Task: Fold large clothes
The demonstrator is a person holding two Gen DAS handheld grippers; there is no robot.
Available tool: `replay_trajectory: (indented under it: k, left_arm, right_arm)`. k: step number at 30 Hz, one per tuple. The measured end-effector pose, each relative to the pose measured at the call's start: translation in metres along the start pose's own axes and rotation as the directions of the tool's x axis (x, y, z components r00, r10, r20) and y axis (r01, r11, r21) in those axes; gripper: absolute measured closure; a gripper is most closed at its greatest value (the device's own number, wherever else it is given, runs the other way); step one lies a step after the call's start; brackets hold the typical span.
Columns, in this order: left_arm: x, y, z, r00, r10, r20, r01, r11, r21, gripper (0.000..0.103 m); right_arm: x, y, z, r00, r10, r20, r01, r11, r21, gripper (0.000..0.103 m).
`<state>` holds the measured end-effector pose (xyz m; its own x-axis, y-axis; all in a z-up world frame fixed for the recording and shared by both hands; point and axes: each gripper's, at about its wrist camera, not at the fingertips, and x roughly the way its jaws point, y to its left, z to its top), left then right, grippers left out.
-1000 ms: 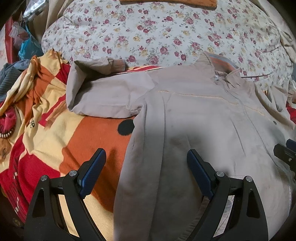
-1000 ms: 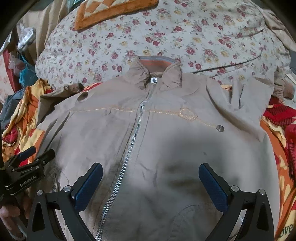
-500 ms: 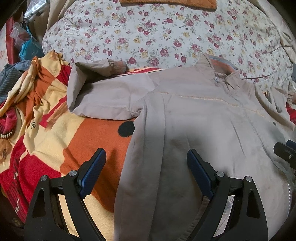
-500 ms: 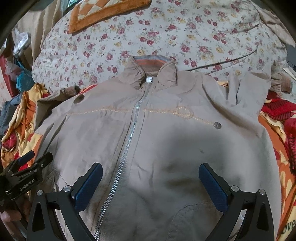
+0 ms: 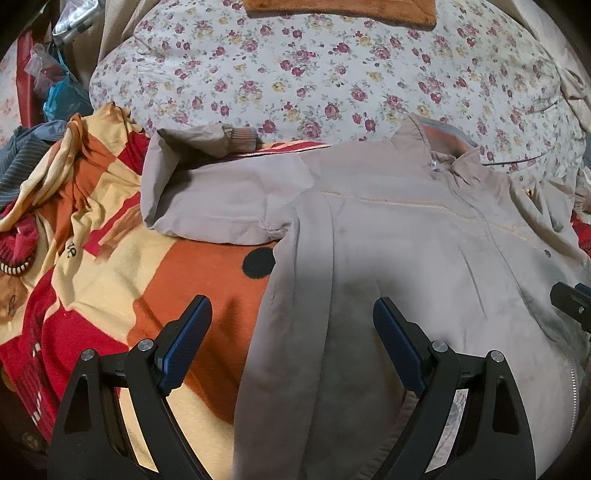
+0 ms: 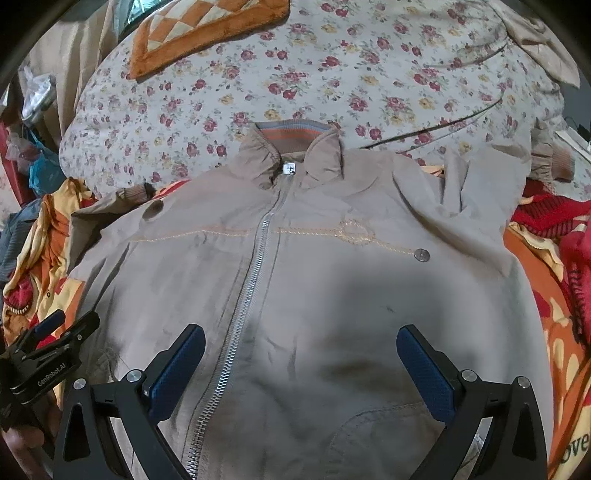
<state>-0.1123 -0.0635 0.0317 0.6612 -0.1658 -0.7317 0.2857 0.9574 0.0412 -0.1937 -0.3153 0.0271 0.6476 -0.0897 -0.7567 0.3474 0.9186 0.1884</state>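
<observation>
Two claws hover spread wide and empty over a beige zip-front fabric jacket [image 6: 314, 280] lying flat, front up, on an orange, red and cream patterned blanket [image 5: 122, 280]. The left claw [image 5: 291, 332] straddles the jacket's side edge below the folded-in sleeve [image 5: 221, 199]. The right claw [image 6: 301, 358] hangs above the lower front, just right of the silver zipper [image 6: 243, 295]. Its collar [image 6: 291, 147] touches a floral quilt [image 6: 295, 74].

I'm working in a home bedroom: a bed with a floral quilt [image 6: 332, 74], an orange, red and yellow blanket [image 5: 110, 266], an orange checked cushion [image 6: 199, 33], and clothes and bags piled at the bedside [image 5: 44, 103].
</observation>
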Motion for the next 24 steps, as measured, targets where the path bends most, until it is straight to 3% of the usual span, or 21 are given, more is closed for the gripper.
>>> replay_trajectory:
  k: [24]
  left_arm:
    - [0.001, 0.01, 0.022, 1.0, 0.019, 0.002, -0.019, 0.998, -0.052, 0.014]
  right_arm:
    - [-0.004, 0.022, 0.028, 0.999, 0.001, 0.035, 0.002, 0.997, -0.082, 0.0]
